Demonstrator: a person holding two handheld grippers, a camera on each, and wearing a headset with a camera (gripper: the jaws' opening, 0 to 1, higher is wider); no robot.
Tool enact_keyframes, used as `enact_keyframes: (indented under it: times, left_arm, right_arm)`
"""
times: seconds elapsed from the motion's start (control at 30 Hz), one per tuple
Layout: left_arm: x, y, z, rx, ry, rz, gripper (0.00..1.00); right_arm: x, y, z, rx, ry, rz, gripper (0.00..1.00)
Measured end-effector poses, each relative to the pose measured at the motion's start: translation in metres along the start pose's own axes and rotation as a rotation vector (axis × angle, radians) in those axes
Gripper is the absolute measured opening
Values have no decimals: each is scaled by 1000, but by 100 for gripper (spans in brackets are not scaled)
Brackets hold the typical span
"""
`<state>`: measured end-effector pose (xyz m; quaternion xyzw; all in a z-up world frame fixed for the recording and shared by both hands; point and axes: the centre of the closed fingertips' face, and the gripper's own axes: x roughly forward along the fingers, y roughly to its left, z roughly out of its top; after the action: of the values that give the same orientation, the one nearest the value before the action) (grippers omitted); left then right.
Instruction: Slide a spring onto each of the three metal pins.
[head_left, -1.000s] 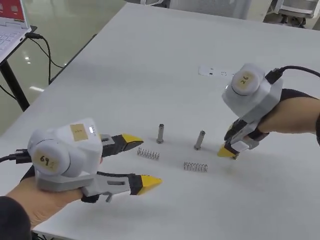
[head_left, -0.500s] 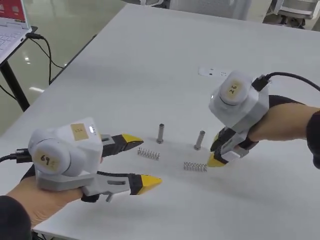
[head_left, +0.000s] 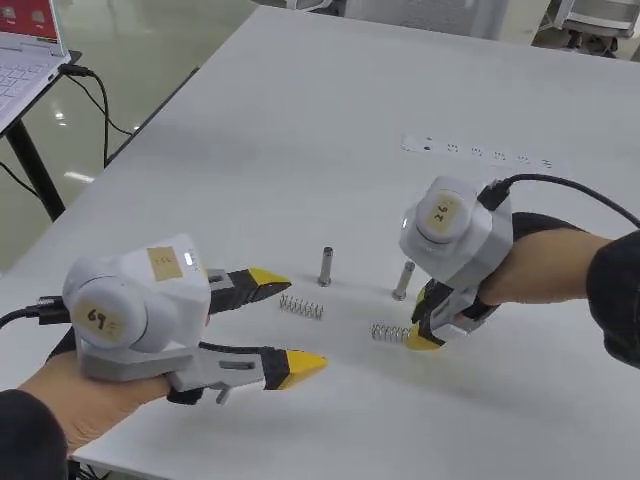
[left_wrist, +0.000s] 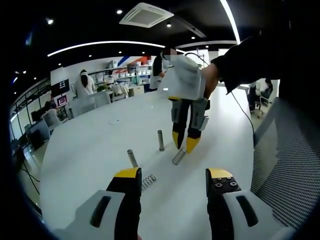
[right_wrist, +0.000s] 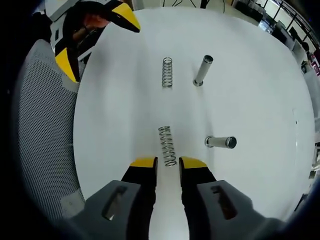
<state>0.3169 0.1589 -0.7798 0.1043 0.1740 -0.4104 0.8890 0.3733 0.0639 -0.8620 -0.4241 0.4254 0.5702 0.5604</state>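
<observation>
Right gripper (right_wrist: 168, 163) jaws narrowly parted astride end of small coiled steel spring (right_wrist: 167, 142), left gripper (left_wrist: 172, 174) jaws spread wide

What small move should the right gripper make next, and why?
Probably close the right gripper on the near spring: its end already lies between the slightly parted fingers, and the pin beside it is bare.
</observation>
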Motion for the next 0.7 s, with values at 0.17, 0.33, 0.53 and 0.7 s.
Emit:
enact_keyframes:
  times: [0.17, 0.33, 0.53, 0.7]
  left_arm:
    - [0, 0, 0, -1, 0, 0, 50]
    - [0, 1, 0, -2, 1, 2, 49]
    - [1, 0, 0, -1, 0, -4, 49]
    - [3, -2, 1, 3, 2, -12, 49]
  right_arm:
    - [4, 0, 0, -10, 7, -3, 18]
    - [8, -1, -1, -40, 22, -14, 17]
    - [7, 0, 1, -49, 16, -8, 13]
    - [3, 3, 1, -44, 14, -12, 13]
